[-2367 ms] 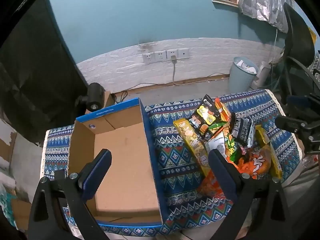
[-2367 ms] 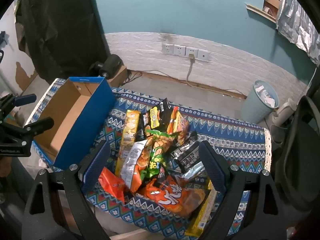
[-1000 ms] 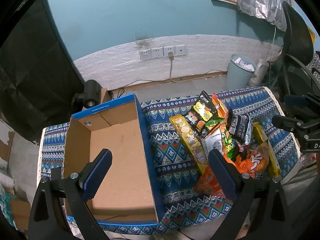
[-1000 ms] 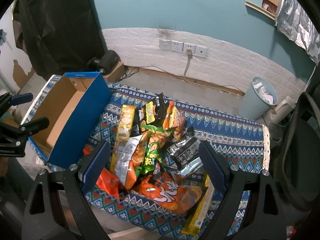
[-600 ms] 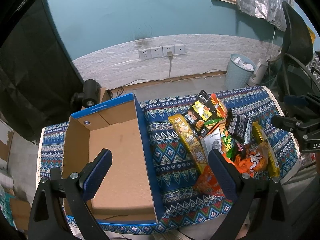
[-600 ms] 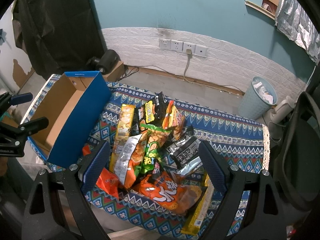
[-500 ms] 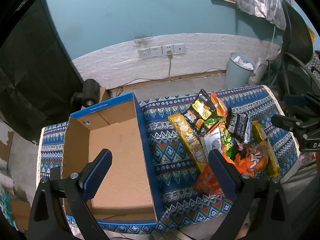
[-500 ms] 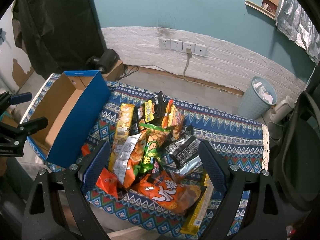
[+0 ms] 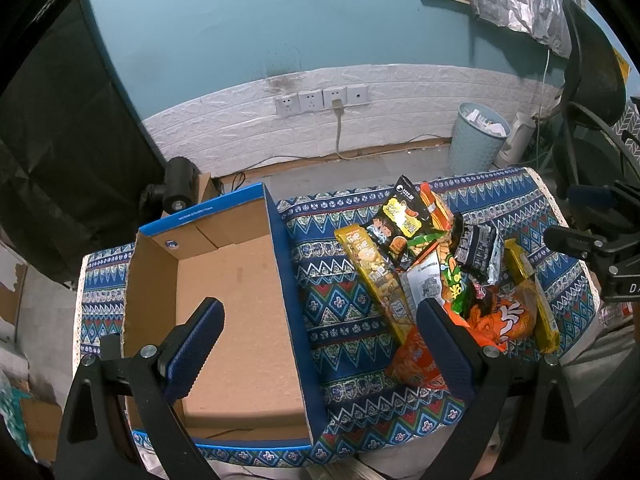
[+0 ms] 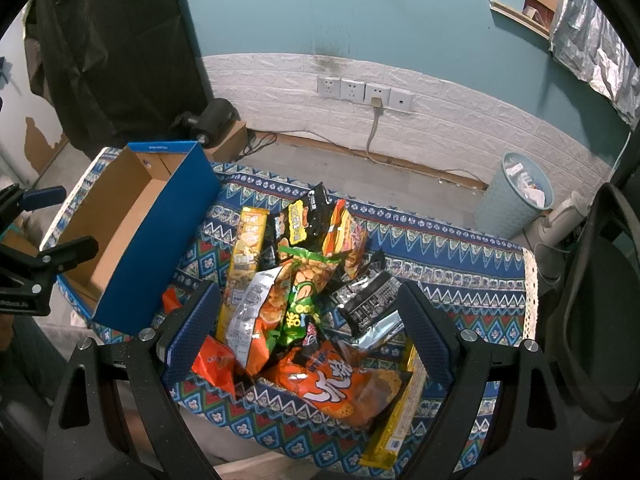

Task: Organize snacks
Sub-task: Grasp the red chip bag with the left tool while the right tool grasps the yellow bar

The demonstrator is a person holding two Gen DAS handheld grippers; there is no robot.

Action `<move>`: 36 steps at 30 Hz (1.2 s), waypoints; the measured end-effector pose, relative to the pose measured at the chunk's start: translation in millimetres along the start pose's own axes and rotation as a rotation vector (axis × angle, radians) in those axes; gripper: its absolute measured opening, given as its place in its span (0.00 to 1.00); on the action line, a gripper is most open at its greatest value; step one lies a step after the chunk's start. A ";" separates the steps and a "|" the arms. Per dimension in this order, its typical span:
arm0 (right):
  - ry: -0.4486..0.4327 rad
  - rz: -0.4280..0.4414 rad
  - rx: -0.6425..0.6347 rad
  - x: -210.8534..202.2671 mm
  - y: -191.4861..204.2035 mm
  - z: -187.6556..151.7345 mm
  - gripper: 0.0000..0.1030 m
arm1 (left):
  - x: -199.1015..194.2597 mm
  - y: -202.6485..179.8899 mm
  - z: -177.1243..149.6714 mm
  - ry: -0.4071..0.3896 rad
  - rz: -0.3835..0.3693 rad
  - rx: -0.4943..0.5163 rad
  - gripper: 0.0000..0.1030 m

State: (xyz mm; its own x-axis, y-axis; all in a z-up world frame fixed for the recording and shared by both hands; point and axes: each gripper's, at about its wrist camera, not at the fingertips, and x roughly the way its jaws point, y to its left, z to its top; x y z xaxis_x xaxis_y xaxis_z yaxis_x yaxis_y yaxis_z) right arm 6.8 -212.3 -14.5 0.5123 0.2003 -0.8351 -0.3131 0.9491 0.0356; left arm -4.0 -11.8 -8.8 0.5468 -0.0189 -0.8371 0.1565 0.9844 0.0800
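Overhead, both hand-held grippers hang above a surface point(image 9: 520, 196) draped in a blue patterned cloth, and neither touches anything. The left hand-held gripper point(image 9: 320, 342) has its blue-padded fingers point(image 9: 194, 342) spread wide apart and empty, straddling the right wall of an open box point(image 9: 280, 280) with blue outer sides and bare cardboard inside; nothing lies in the box. The right hand-held gripper point(image 10: 310, 326) is likewise wide open and holds nothing, poised over the snack pile point(image 10: 304, 280), which sits on the cloth just right of the box. In that pile, a long yellow pack point(image 10: 244, 256) lies nearest the box, a black-and-yellow bag point(image 10: 308, 216) and an orange-red bag point(image 10: 346, 236) rest at the far end, and a green bag point(image 10: 304, 296) overlaps a white-and-orange bag point(image 10: 256, 320) in the middle. A black-and-silver pack point(image 10: 368, 296) lies to the right, a big orange bag point(image 10: 332, 384) fills the near edge, a small orange pouch point(image 10: 214, 364) sits at the near left, and a second yellow pack point(image 10: 396, 412) runs along the near right. Beyond the surface, a pale blue bin point(image 10: 512, 200) stands on the floor by the white brick wall panel point(image 10: 460, 120).
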 end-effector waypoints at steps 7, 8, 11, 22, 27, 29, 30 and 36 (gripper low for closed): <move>0.002 -0.002 -0.002 -0.6 0.8 0.9 0.86 | -0.5 -0.7 -0.6 0.003 -0.012 -0.001 0.95; 0.002 -0.002 -0.002 -0.5 0.4 0.8 0.86 | -0.9 -1.4 -0.5 0.003 -0.011 -0.001 0.96; 0.003 -0.002 -0.001 -0.6 0.8 0.8 0.86 | -1.3 -1.6 -0.3 0.005 -0.010 -0.002 0.96; -0.004 -0.019 0.001 -6.1 -2.9 0.7 0.86 | 3.5 -3.5 -1.6 0.022 -0.041 -0.006 0.95; 0.005 -0.046 0.010 -3.8 -11.8 -2.9 0.86 | 6.0 -7.6 -2.5 0.024 -0.062 0.004 0.95; 0.012 -0.060 0.021 -1.8 -17.8 -5.2 0.86 | 8.4 -10.3 -4.4 0.033 -0.072 0.006 0.96; 0.016 -0.065 0.026 -0.6 -20.7 -6.3 0.86 | 10.5 -12.6 -5.7 0.039 -0.078 0.007 0.95; 0.058 -0.089 0.045 10.4 -37.1 -21.0 0.86 | 25.6 -26.0 -13.9 0.085 -0.094 0.041 0.95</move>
State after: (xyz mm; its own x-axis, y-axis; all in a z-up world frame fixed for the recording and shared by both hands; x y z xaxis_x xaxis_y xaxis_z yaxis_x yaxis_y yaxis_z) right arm 6.9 -250.5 -36.0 0.4892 0.1020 -0.8662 -0.2317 0.9727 -0.0164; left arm -5.5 -35.4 -39.8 0.4571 -0.0941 -0.8844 0.2380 0.9711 0.0196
